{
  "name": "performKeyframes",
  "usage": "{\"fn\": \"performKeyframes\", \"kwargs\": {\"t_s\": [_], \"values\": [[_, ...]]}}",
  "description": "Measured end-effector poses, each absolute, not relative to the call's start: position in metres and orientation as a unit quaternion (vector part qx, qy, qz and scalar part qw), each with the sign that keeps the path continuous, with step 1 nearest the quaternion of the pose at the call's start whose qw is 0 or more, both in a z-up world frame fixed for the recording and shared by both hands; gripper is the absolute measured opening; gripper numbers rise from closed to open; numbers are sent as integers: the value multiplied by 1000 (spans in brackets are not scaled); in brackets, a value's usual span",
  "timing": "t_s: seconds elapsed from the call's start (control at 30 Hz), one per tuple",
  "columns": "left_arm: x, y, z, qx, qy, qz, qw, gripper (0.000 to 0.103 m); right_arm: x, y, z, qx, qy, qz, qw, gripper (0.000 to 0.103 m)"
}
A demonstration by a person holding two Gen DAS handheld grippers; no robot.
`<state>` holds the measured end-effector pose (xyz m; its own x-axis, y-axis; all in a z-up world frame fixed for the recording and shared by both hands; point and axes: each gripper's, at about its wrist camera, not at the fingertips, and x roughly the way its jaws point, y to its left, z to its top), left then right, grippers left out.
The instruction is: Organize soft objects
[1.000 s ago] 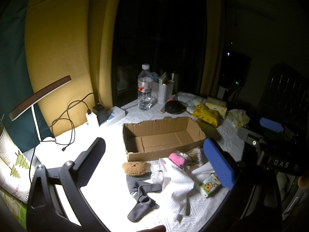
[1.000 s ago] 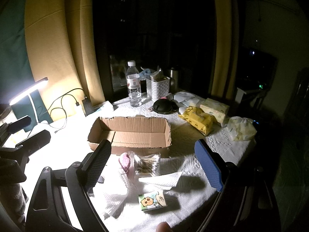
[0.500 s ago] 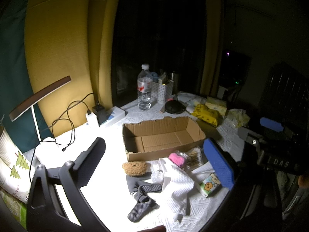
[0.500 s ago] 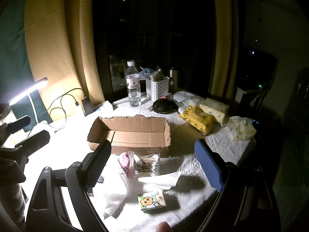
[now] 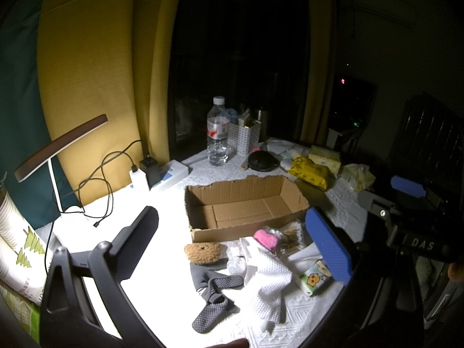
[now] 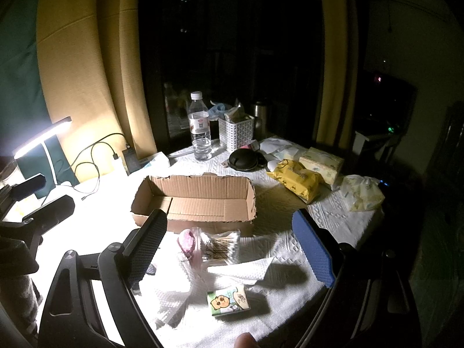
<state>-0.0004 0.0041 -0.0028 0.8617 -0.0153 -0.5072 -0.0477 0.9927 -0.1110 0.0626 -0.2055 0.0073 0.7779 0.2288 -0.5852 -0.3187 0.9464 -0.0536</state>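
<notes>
An empty open cardboard box point(image 5: 243, 203) point(image 6: 197, 200) lies mid-table. In front of it lie a brown sponge point(image 5: 203, 251), a pink sponge point(image 5: 265, 237) point(image 6: 187, 240), grey socks point(image 5: 214, 298), a white cloth point(image 5: 269, 278) point(image 6: 171, 287), a bag of cotton swabs point(image 6: 221, 246) and a small cartoon tissue pack point(image 5: 314, 278) point(image 6: 229, 301). My left gripper point(image 5: 232, 249) is open and empty above the soft items. My right gripper point(image 6: 229, 249) is open and empty above the swabs, and shows at the right of the left wrist view point(image 5: 406, 191).
A lit desk lamp point(image 6: 40, 139), cables and chargers point(image 5: 139, 174) are at the left. A water bottle point(image 6: 200, 127), white basket point(image 6: 236, 133), black round case point(image 6: 243, 161), yellow wipes pack point(image 6: 298, 177) and tissue packs point(image 6: 361, 192) stand behind and right of the box.
</notes>
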Motion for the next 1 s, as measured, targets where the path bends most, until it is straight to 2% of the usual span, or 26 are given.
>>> {"fn": "performKeyframes", "kwargs": {"t_s": [0.77, 1.0], "values": [[1, 3, -4, -57, 266, 8, 962, 102, 65, -207, 8, -75, 300, 145, 940, 90], [15, 5, -16, -43, 286, 23, 957, 102, 72, -212, -9, -77, 310, 153, 935, 90]]}}
